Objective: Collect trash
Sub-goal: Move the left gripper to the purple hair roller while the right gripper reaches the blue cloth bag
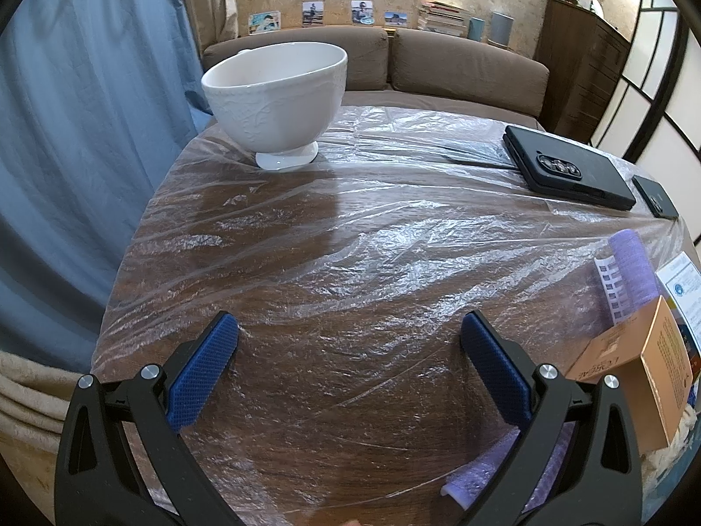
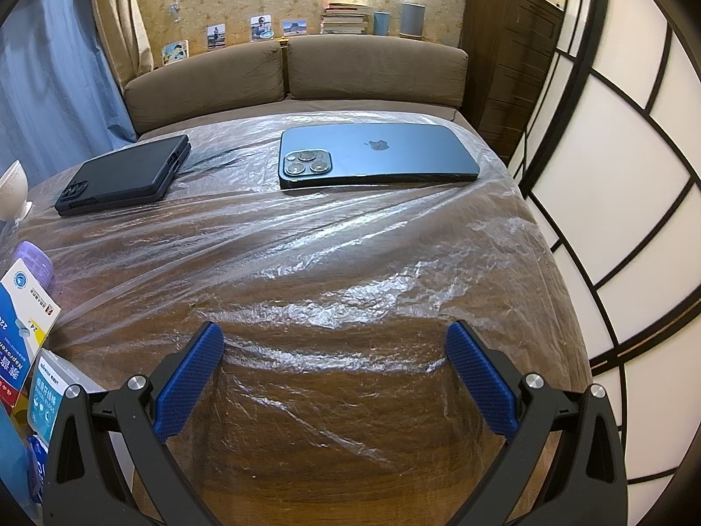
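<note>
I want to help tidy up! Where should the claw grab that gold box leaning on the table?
Probably pinch the gold box across its thin sides near the raised top edge, coming from above. It leans tilted, so that edge stands free, while its lower end sits among other packets. The left claw is open nearby.

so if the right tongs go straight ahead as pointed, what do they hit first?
Likely the blue iPhone, lying camera-side up on the plastic-covered table. The right tongs are open, with only bare film between them and the phone. Depth is unclear; if they stay level they may pass over it.
</note>
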Motion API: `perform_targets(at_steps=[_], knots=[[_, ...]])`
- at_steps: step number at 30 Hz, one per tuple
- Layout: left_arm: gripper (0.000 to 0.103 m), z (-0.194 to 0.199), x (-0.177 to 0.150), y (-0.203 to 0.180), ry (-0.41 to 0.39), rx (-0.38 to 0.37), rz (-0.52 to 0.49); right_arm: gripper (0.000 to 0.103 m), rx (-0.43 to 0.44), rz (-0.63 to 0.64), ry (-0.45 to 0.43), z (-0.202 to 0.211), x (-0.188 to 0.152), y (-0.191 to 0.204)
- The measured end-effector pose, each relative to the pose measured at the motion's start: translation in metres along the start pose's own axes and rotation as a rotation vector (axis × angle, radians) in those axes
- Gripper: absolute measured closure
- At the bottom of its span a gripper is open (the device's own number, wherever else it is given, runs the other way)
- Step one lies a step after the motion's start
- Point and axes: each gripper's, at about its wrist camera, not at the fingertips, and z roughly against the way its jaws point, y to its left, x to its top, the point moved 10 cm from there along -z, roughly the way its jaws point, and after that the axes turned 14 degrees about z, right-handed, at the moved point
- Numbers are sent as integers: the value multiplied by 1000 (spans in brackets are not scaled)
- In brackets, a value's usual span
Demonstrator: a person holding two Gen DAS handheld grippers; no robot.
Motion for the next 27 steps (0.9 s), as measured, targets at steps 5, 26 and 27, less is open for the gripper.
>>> perform_targets(at_steps=[5, 26, 27], knots=[[1, 37, 10, 11, -68, -34, -35, 4, 139, -156, -99, 44, 13, 4], [1, 48, -63, -55, 48, -230, -361, 4, 518, -216, -151, 136, -18, 168], [1, 48, -63, -55, 48, -237, -359, 4, 510, -212, -152, 140, -19, 168]])
